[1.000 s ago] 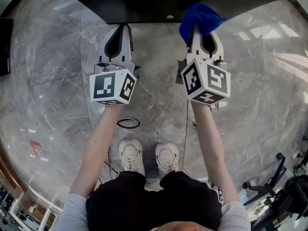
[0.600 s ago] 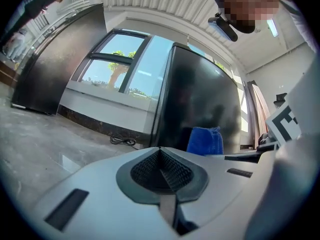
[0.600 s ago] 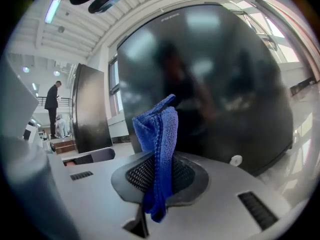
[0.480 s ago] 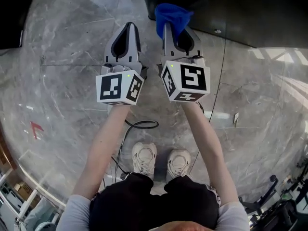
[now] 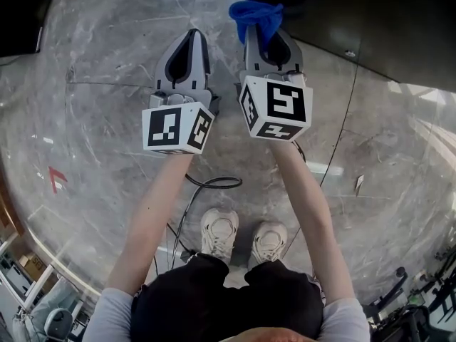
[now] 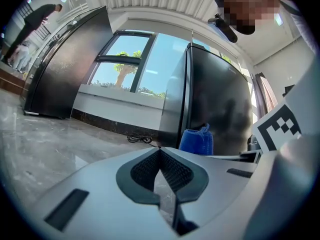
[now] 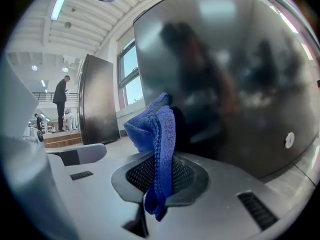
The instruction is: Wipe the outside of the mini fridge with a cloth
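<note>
A blue cloth is pinched in my right gripper, which is shut on it; folds stick up past the tips. The dark glossy mini fridge stands close ahead of the right gripper, with the cloth near its front face; I cannot tell whether they touch. My left gripper hangs just left of the right one, jaws shut with nothing between them, over the floor.
A grey marble floor lies underfoot. A black cable loops by the person's shoes. A second dark appliance stands to the left, under a window. People stand far off.
The view has shifted left, so the fridge now sits further to the right. Both grippers have kept side by side, the right one a little more forward with the cloth still in it.
</note>
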A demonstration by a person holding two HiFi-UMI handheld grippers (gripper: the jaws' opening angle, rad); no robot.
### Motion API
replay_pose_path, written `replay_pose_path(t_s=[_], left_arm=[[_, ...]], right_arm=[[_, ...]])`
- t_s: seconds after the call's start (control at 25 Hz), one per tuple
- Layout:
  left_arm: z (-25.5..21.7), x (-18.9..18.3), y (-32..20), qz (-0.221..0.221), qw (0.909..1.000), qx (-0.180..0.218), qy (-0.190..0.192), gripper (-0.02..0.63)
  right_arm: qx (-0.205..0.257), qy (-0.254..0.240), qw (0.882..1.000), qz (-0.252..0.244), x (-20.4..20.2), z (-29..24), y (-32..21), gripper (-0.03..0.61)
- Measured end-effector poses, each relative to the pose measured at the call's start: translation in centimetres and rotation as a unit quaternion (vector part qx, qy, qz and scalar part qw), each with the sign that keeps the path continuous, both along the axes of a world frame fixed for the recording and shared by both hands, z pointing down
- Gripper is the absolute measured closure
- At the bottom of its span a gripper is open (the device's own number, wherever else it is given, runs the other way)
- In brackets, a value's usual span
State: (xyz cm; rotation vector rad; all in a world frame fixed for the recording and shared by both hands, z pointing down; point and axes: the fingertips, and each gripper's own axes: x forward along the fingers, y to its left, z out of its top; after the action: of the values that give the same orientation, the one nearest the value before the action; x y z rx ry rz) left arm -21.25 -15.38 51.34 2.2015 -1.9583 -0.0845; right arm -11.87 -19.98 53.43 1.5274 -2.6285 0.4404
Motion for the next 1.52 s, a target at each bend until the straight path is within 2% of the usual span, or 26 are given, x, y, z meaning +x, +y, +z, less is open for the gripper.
replay_pose_path(t_s=[0.4,1.04,1.36,1.52], left_arm=[[-0.6,5.6,-0.7,0.045,0.9989,0.010,0.005,0.610],[-0.9,14.6,-1.5,0.101,0.9944,0.016,0.024,0.611],[-0.3,18.1,-2.1,0.125,0.9916,0.013,0.033,0.611],[0.5,19.3,-2.1,0.137,0.9901,0.008,0.028,0.611]], right_arm=[[0.004,0.026,0.999,0.027,5.4,-0.3,0.5,0.517],[0.003,0.028,0.991,0.130,19.2,-1.3,0.8,0.517],[0.002,0.045,0.979,0.197,27.1,-1.4,0.5,0.517],[-0.009,0.038,0.967,0.252,32.1,-1.1,0.1,0.517]])
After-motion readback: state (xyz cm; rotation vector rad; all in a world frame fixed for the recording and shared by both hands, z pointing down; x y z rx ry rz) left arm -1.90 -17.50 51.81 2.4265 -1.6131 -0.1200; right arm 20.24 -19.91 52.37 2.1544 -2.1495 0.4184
